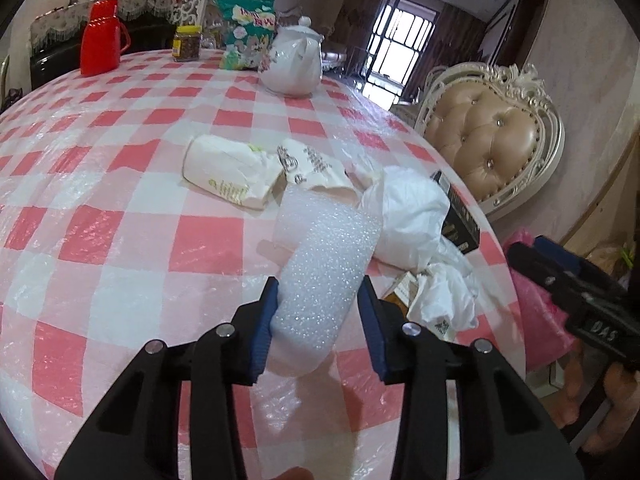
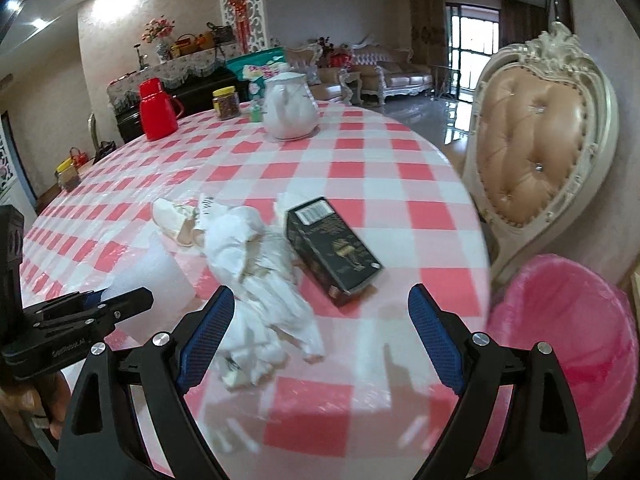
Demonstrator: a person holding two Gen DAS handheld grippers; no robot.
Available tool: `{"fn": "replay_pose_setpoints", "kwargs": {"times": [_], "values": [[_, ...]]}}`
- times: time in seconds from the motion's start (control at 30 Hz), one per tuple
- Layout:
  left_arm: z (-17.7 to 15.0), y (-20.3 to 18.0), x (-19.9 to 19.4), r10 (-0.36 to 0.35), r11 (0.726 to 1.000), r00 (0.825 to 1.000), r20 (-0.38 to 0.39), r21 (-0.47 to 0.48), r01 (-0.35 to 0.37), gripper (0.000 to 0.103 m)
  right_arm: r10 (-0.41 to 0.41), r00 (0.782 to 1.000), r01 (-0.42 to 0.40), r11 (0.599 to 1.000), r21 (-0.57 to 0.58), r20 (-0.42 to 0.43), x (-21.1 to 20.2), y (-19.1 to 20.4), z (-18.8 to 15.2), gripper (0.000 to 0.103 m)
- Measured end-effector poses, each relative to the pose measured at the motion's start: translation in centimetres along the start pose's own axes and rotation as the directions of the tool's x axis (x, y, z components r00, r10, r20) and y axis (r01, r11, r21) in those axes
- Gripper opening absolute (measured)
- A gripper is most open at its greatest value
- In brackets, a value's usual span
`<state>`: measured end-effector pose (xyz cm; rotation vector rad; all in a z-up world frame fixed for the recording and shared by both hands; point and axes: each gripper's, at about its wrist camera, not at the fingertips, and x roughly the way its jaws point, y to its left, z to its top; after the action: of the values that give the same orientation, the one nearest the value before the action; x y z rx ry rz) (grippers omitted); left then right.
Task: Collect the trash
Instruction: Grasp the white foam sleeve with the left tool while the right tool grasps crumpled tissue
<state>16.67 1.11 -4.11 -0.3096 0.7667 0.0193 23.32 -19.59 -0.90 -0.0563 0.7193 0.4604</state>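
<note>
My left gripper is shut on a roll of white foam wrap, held just above the pink checked table; it also shows in the right wrist view. Past it lie a crumpled cream paper bag, another printed paper bag, crumpled white plastic and a black box. My right gripper is open and empty over the white plastic, with the black box just ahead. A bin with a pink liner stands beside the table at the right.
A white teapot, a red thermos, a jar and a green snack bag stand at the far side. A padded chair stands against the table's right edge.
</note>
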Motion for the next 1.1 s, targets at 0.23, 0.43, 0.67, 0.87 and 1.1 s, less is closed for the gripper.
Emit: {"fn": "replay_pose_setpoints", "kwargs": {"times": [0.23,0.43,0.67,0.87,1.1], "values": [[0.5,1.2,-1.3,0.019,0.998,0.998,0.058,-0.067,-0.015,0.039,0.034,0.999,-0.035,0.999,-0.037,-0.031,2.5,2.1,1.3,0.084],[0.9,2.0,-1.9,0.037,0.994,0.996,0.085,-0.103,-0.028,0.039,0.045,0.997,-0.049,0.997,-0.065,-0.063,4.6,3.5,1.9,0.083],[1.0,2.3,-2.4,0.056,0.993,0.993,0.105,-0.113,-0.045,0.039,0.052,0.991,-0.061,0.996,-0.071,-0.122,7.1,4.2,2.1,0.081],[1.1,2.3,-2.4,0.064,0.992,0.992,0.108,-0.112,-0.052,0.039,0.084,0.98,-0.098,0.993,-0.072,-0.18,8.8,4.8,1.9,0.056],[1.1,2.4,-2.5,0.083,0.991,0.99,0.115,-0.109,-0.07,0.039,0.11,0.978,-0.125,0.989,-0.077,-0.177,8.4,5.1,2.0,0.04]]}}
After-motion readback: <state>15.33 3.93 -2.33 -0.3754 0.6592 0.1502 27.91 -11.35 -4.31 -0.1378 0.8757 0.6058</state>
